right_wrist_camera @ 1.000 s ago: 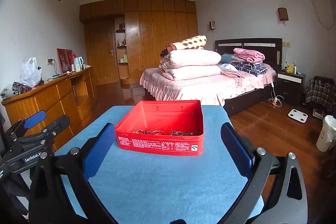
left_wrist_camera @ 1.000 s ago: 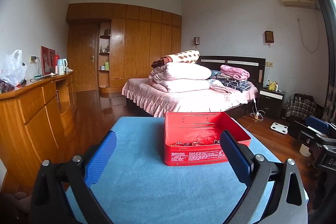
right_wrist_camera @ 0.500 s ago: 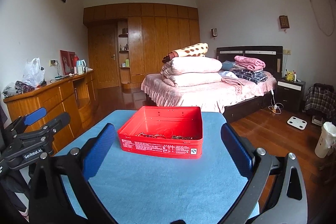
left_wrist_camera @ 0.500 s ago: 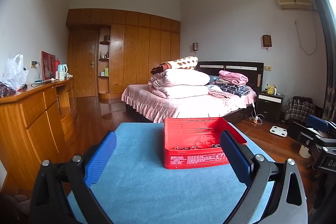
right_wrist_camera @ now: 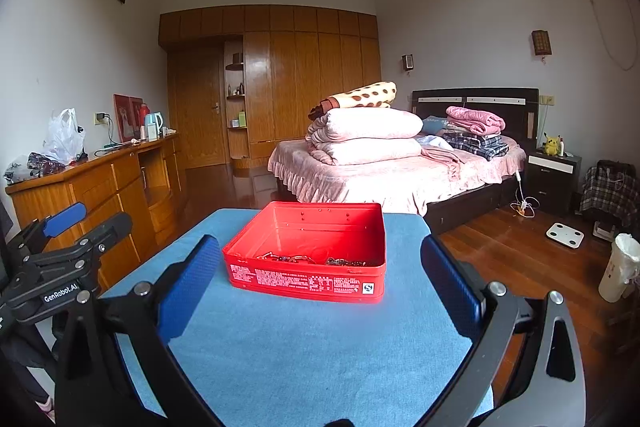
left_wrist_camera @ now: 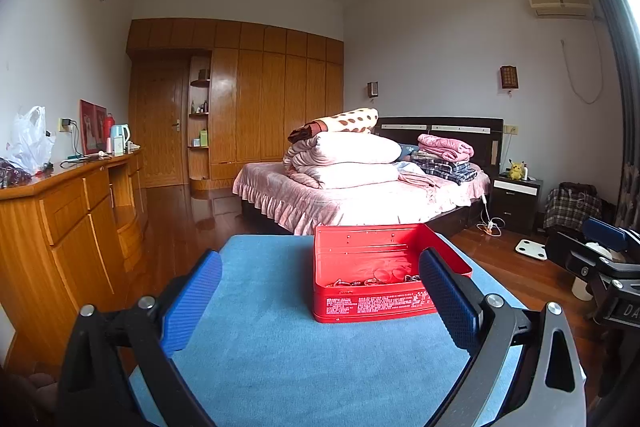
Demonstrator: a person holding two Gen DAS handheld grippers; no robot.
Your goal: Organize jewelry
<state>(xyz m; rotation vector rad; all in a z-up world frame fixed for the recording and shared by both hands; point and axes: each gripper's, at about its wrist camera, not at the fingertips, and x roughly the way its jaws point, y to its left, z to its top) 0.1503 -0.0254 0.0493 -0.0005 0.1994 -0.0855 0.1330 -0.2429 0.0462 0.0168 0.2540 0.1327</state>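
Observation:
An open red tin (left_wrist_camera: pixel 384 301) (right_wrist_camera: pixel 308 277) stands on a blue-covered table (left_wrist_camera: pixel 280 355) (right_wrist_camera: pixel 304 355). Jewelry (left_wrist_camera: pixel 372 281) (right_wrist_camera: pixel 308 259), chains and beads, lies tangled on its floor, mostly hidden by the front wall. My left gripper (left_wrist_camera: pixel 320 301) is open and empty, held above the table in front of the tin. My right gripper (right_wrist_camera: pixel 316 285) is open and empty, also in front of the tin. The right gripper also shows at the right edge of the left wrist view (left_wrist_camera: pixel 600 259); the left gripper also shows at the left of the right wrist view (right_wrist_camera: pixel 60 251).
A wooden dresser (right_wrist_camera: pixel 100 183) stands to the left of the table. A bed (right_wrist_camera: pixel 392 171) with stacked quilts lies beyond the far edge. A white bin (right_wrist_camera: pixel 620 269) and a scale (right_wrist_camera: pixel 565 235) are on the wood floor at right.
Both grippers have tilted upward and drawn back a little, so the tin sits lower and smaller in both views. Both stay open.

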